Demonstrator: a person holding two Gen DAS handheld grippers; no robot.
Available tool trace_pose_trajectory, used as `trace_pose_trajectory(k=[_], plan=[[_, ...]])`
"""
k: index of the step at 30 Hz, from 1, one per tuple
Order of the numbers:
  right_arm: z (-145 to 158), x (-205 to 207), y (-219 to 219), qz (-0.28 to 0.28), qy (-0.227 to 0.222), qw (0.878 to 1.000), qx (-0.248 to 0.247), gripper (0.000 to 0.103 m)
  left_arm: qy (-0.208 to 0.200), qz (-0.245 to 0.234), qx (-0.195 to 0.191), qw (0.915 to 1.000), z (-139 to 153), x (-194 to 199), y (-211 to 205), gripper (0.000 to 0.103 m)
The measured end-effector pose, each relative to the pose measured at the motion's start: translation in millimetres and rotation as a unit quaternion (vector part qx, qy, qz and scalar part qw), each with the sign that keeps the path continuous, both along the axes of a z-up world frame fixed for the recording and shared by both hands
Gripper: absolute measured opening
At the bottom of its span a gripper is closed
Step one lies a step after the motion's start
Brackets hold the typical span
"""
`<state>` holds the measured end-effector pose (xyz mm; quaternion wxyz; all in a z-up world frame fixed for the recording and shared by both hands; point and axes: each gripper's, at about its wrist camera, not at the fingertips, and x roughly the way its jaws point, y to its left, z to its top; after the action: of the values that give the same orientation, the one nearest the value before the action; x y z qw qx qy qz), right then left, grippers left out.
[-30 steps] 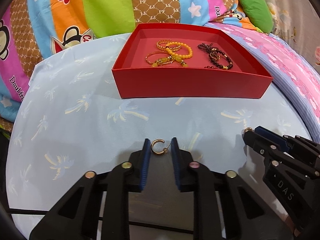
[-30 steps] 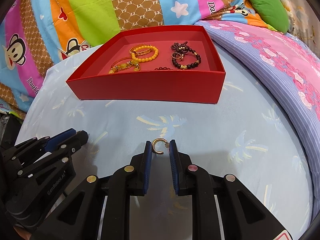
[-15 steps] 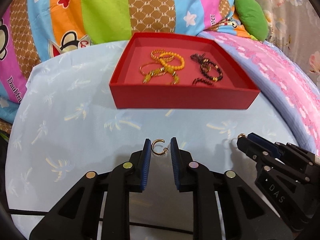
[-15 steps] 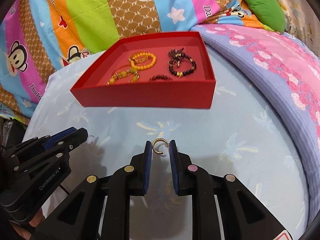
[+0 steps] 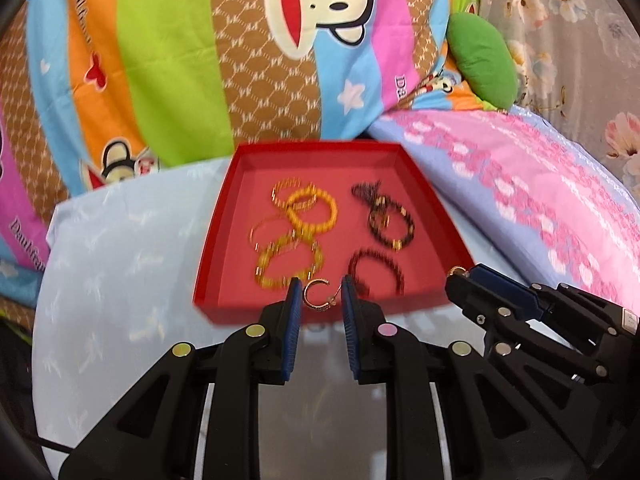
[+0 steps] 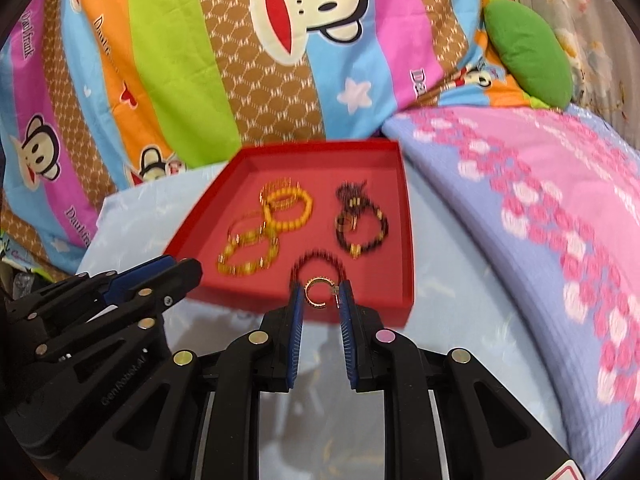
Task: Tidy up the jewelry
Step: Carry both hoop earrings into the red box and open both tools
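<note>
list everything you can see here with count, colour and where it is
red tray: 1, red, on the light blue sheet
yellow bracelets: several, yellow and gold, tray's left half
dark bracelets: about three, dark beaded, tray's right half
hoop earrings: 2, gold, one in each gripper
light blue sheet: 1, palm print, under the tray
cartoon quilt: 1, striped, behind the tray
pink blanket: 1, right
green cushion: 1, upper right
left gripper: black, blue pads, holds an earring
right gripper: same, holds the other earring
</note>
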<state>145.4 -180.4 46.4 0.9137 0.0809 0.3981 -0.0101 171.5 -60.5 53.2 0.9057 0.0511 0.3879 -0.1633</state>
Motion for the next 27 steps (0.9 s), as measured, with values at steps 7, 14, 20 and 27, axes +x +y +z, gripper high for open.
trace_pose_trajectory(k=[7,14,20,27], plan=[[9.2,37.4,-9.3,-0.002,-0.011,1.000,-0.012,0.017,-0.009,0.009,-0.002,0.9999,9.0,40.1,-13.4,0.019],[2.0,70.1,-19.3,-0.010,-0.006,1.000,0.002,0.017,-0.014,0.015,0.009,0.9997,6.5,73.3,-22.1,0.019],[-11.8,93.4,-24.5,-0.014,0.007,1.000,0.006,0.017,-0.009,0.018,0.015,0.9997,-3.7,96.5,-27.7,0.019],[-24.7,109.5,-26.7,-0.015,0.018,1.000,0.003,0.018,-0.004,0.020,0.025,0.9995,-15.5,111.7,-31.0,0.019]])
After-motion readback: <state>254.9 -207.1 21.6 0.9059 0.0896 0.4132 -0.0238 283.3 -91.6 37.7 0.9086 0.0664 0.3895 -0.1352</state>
